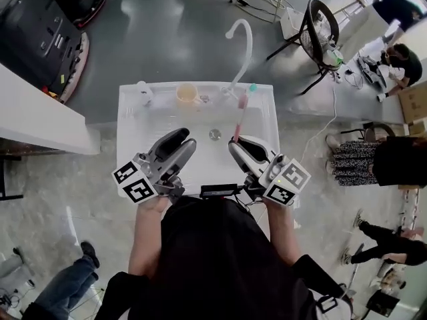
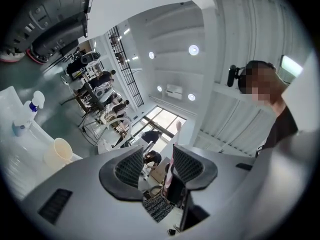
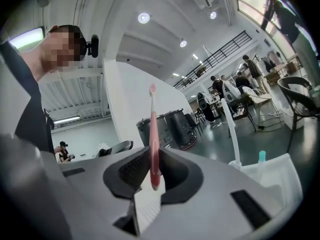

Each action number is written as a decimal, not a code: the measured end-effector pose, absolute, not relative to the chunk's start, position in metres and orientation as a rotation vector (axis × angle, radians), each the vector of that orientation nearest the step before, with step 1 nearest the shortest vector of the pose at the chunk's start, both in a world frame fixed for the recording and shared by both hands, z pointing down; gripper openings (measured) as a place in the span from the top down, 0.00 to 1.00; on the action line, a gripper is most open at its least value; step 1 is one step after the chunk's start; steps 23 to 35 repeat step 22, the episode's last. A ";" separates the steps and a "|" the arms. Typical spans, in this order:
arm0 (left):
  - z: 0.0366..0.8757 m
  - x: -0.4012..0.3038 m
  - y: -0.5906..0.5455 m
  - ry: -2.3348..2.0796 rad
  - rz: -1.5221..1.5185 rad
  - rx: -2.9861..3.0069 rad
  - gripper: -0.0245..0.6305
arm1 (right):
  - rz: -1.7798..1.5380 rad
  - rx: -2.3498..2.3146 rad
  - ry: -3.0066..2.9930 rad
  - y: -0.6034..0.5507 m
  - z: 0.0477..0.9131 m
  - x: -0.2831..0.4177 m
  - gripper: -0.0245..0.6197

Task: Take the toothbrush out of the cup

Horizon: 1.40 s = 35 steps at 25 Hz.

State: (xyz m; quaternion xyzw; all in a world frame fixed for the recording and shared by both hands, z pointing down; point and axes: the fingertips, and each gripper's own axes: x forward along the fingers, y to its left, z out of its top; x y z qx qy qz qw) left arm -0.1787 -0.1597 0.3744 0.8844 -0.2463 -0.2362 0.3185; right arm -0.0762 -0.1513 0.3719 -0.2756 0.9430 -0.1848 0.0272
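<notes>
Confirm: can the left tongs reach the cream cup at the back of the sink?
Probably yes. The left tongs are open and empty. The cup stands on the back ledge of the sink, ahead of them, with only bare basin between. The toothbrush in the right tongs is off to the side.

a white sink (image 1: 128,135) stands on the grey floor (image 1: 167,32) — its drain (image 1: 215,134) sits mid-basin. along the back ledge, left to right: a white bottle (image 1: 143,92), a pale yellow cup (image 1: 187,93), a white gooseneck tap (image 1: 249,49) and a small teal-capped item (image 1: 253,88) — too small to name.
</notes>
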 end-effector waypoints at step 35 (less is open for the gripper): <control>0.385 -0.051 -0.100 -0.826 -0.458 2.325 0.69 | -0.585 -0.598 2.961 -0.113 0.401 0.036 0.87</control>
